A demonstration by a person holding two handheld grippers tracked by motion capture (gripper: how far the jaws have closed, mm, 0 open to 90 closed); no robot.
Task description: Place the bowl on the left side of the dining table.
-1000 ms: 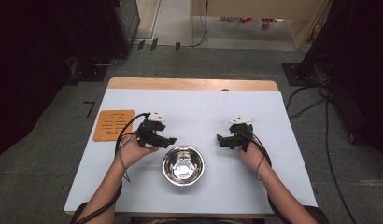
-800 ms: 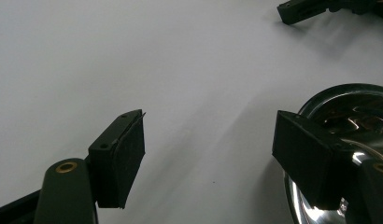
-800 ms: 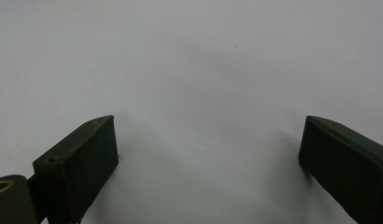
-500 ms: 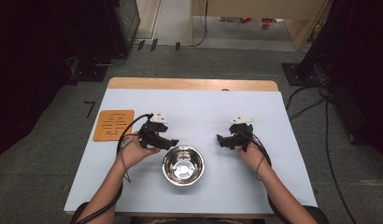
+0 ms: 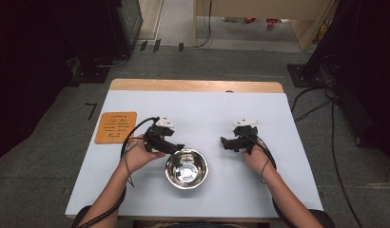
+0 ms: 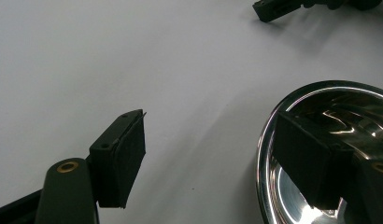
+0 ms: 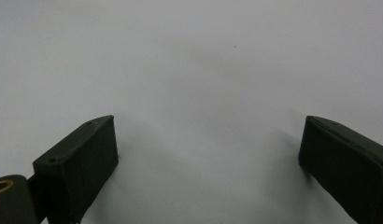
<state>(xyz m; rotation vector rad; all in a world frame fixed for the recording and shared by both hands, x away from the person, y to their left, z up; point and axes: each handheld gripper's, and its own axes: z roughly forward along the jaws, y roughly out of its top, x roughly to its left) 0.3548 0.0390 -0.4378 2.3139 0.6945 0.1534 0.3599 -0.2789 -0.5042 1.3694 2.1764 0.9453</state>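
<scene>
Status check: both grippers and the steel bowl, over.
Left gripper open, jaws straddling bowl rim. Right gripper open, holding nothing, off to the side. Steel bowl upright on table, looks empty. Nothing in the way.

On the desk (image 5: 202, 109), the steel bowl (image 5: 186, 168) sits near the front edge, about at 6 o'clock from the desk's middle. The left gripper (image 5: 176, 147) lies at the bowl's 10 o'clock (one jaw over the rim, the other outside it). The right gripper (image 5: 225, 141) lies at the bowl's 2 o'clock, apart from it. The mat (image 5: 116, 127) lies at 9 o'clock, by the left edge.
</scene>
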